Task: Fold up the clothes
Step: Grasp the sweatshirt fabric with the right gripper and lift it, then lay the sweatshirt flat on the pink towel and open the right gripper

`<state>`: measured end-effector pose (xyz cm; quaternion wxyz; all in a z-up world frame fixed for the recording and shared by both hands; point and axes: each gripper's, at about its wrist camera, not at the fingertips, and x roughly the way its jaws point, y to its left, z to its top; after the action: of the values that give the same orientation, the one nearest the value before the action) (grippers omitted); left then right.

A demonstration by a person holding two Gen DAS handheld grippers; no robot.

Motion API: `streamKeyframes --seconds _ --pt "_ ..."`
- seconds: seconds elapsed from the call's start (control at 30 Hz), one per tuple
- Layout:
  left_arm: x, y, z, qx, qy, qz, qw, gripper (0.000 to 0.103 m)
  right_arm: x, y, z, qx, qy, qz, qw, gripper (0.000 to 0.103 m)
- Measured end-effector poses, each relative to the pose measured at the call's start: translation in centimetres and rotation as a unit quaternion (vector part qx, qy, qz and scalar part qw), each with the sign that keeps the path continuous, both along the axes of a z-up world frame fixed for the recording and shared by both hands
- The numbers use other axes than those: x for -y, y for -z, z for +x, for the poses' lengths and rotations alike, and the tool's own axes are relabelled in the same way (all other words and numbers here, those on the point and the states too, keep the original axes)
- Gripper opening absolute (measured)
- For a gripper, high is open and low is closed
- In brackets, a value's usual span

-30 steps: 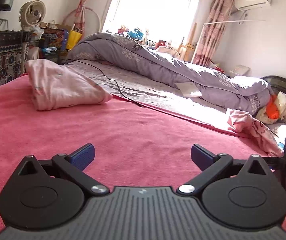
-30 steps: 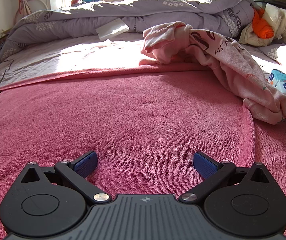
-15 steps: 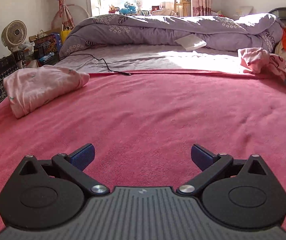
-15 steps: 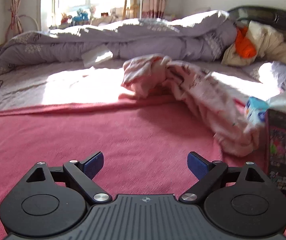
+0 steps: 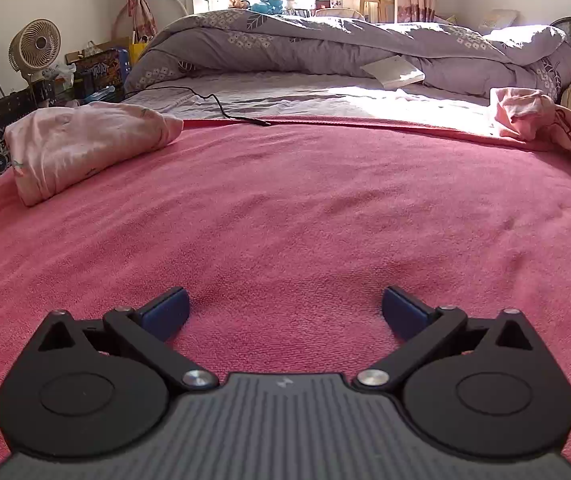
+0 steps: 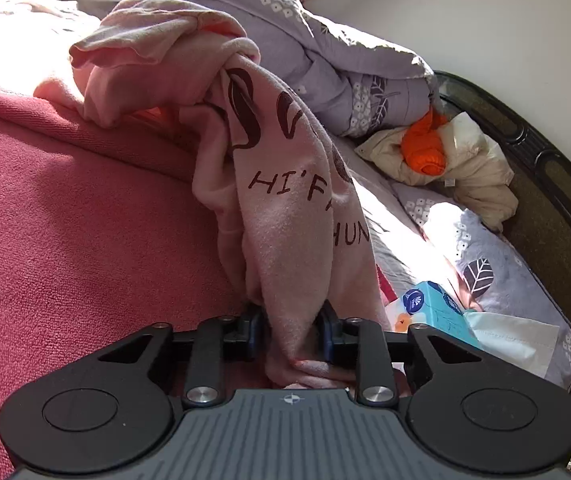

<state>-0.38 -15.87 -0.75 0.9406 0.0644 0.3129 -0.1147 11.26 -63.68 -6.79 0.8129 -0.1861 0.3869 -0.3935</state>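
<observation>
The crumpled pale-pink printed sweatshirt [image 6: 285,216] lies bunched at the right edge of the bed, half on the pink terry blanket [image 6: 65,216] and half on the grey sheet beyond it. Its long axis runs away from the right tongs [image 6: 290,334], from a hanging end near the camera up to a knotted heap by the lilac floral duvet [image 6: 325,60]. The jaws of the right tongs have just been closing, and the sweatshirt's near end is between them: both blue pads press a thick gather of the cloth, so the garment is gripped there while the rest of it rests on the bed. The left tongs [image 5: 284,310] hover low over a bare stretch of the blanket with their jaws wide apart and nothing between them. In the left wrist view the sweatshirt [image 5: 525,114] shows only at the far right, well apart from those tongs, so the right hand is plainly the nearer one. A folded pink garment [image 5: 85,146] sits at the far left of the blanket, probably already finished. The coming move likely turns on this: the cloth stretches away from the held end towards the duvet, so it would have to be drawn back along that axis, leftward onto the open blanket, where the free left tongs could take a second edge. A blue tissue box [image 6: 437,308] lies just beside the grip and could be dragged along.
</observation>
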Motion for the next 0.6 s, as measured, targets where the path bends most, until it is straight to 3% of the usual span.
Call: streamKeyframes --seconds 0.07,0.17,0.3,0.4,0.47,0.53,0.6 --pt "0.1 -0.1 0.3 -0.002 -0.001 -0.004 1.0 0.103 -1.1 -1.7 -0.8 0.043 -0.014 0.022 0.999 0.017" --pt "0.2 -0.2 0.4 -0.003 -0.001 -0.006 1.0 0.103 -3.6 -6.8 -3.6 0.14 -0.067 0.088 0.984 0.015" --pt "0.0 -0.4 0.3 -0.004 -0.001 -0.015 0.9999 0.103 -8.9 -13.3 -8.5 0.225 -0.167 0.161 0.946 0.015" --pt "-0.9 -0.8 0.3 -0.01 0.006 -0.041 0.9991 0.103 -13.2 -17.9 -13.6 0.263 -0.254 0.222 0.904 0.015" --pt "-1.9 -1.3 0.3 -0.017 0.012 -0.065 0.9977 0.103 -15.7 -19.7 -17.4 0.271 -0.314 0.273 0.868 0.015" --pt "-3.2 -2.0 0.1 -0.02 -0.002 -0.078 0.9968 0.103 -18.1 -21.0 -21.0 0.252 -0.385 0.309 0.832 0.016" --pt "-4.6 -2.9 -0.5 -0.008 -0.022 -0.073 0.997 0.103 -20.1 -20.8 -24.0 0.198 -0.443 0.349 0.802 0.018"
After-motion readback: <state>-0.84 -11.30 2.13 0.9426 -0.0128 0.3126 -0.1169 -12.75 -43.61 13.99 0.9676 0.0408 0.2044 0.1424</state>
